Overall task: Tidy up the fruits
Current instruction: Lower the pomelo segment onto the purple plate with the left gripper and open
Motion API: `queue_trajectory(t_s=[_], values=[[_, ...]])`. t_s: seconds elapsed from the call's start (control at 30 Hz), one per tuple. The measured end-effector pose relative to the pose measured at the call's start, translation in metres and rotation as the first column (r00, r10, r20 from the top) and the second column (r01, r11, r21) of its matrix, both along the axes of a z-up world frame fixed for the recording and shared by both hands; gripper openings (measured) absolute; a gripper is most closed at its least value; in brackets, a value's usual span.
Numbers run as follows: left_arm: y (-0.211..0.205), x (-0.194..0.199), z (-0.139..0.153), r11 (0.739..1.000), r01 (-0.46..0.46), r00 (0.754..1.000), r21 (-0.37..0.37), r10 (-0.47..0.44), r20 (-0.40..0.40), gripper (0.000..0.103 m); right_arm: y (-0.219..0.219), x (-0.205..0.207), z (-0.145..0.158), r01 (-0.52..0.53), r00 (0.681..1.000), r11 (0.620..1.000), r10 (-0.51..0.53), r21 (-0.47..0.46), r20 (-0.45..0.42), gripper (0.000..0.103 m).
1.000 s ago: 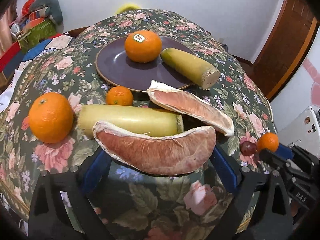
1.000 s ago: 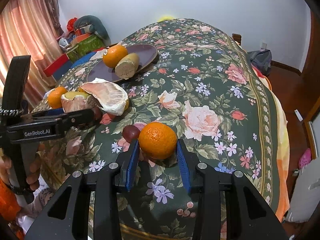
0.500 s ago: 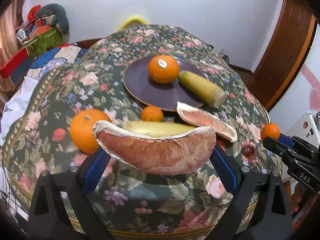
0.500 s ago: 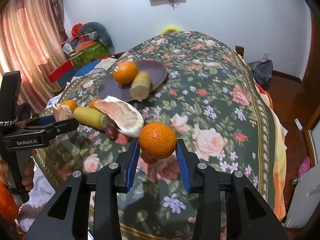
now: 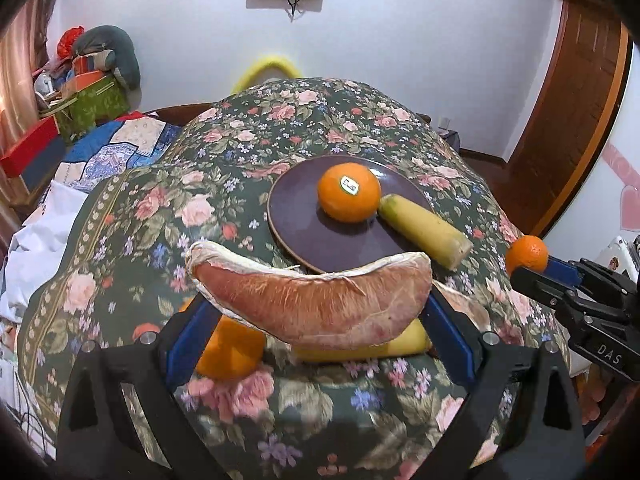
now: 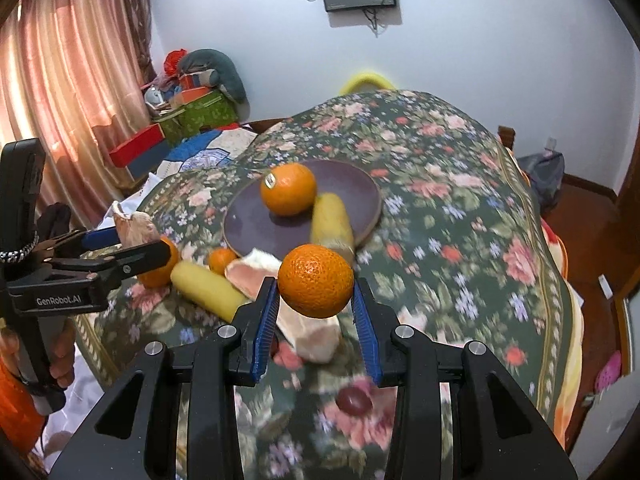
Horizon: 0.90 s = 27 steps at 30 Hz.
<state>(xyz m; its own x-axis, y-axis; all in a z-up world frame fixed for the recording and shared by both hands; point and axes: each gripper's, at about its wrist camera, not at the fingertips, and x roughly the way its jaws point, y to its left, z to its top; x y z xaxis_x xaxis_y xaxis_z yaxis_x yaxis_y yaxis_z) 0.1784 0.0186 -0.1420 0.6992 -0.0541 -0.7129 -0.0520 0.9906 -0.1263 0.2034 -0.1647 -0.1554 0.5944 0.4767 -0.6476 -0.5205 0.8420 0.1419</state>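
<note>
My left gripper [image 5: 316, 316] is shut on a pink pomelo segment [image 5: 312, 300], held above the table in front of the purple plate [image 5: 296, 220]. The plate holds a stickered orange [image 5: 349, 192] and a yellow-green stalk piece [image 5: 424, 232]. My right gripper [image 6: 316, 312] is shut on a small mandarin [image 6: 315, 280], held above the table near the plate [image 6: 248, 228]. The mandarin also shows at the right of the left wrist view [image 5: 527, 253].
On the floral tablecloth [image 6: 440, 216] lie another pomelo segment [image 6: 312, 336], a second stalk piece [image 6: 208, 288], an orange [image 5: 230, 350], a small mandarin [image 6: 222, 260] and a dark grape [image 6: 354, 400]. Boxes and clutter stand at the back left.
Both grippers have risen from the table with their fruit and moved toward the plate. The pomelo segment and the mandarin are now well above the cloth.
</note>
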Motion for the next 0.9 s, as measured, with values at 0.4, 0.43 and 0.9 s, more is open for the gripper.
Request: queue_trajectory(t_s=[0.4, 0.43, 0.9], values=[[0.009, 0.043, -0.006, 0.999, 0.032, 0.999, -0.013, -0.033, -0.023, 0.098, 0.025, 0.038, 0.000, -0.027, 0.999, 0.999, 0.028, -0.038, 0.022, 0.034], [0.009, 0.047, -0.007, 0.999, 0.035, 0.999, -0.016, -0.036, -0.030, 0.098, 0.026, 0.039, 0.000, -0.028, 0.999, 0.999, 0.029, -0.041, 0.022, 0.034], [0.008, 0.096, -0.026, 0.998, 0.066, 0.987, -0.026, -0.069, -0.142, 0.098, 0.041, 0.063, -0.011, -0.069, 0.997, 0.994, 0.070, -0.080, 0.015, 0.034]])
